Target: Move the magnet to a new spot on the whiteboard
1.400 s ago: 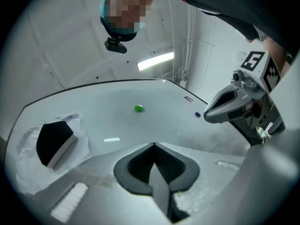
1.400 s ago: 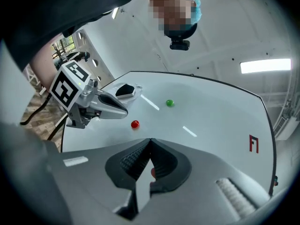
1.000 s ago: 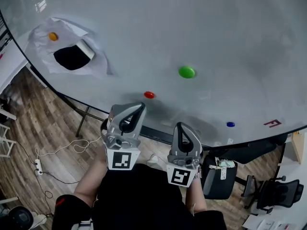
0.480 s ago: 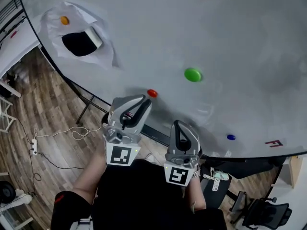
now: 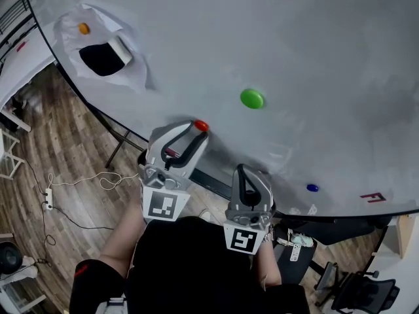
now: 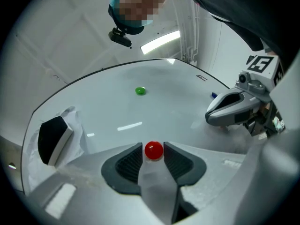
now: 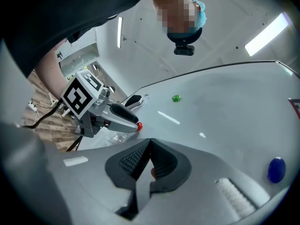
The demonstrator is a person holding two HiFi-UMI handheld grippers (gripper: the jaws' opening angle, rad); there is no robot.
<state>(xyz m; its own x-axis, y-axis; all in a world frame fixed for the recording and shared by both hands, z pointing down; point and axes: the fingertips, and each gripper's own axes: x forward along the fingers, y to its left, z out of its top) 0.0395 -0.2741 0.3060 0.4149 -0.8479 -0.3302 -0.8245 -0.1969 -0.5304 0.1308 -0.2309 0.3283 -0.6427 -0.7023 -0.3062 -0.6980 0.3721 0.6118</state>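
In the head view the left tongs [image 5: 195, 129] reached the red magnet [image 5: 201, 125] near the whiteboard's [image 5: 294, 57] lower edge; the left gripper view showed them opening, the magnet between and seemingly untouched; the right gripper view showed the right tongs [image 7: 149, 161] pressed together.

left claw [image 5: 192, 132] opening, right claw [image 5: 245, 171] closed
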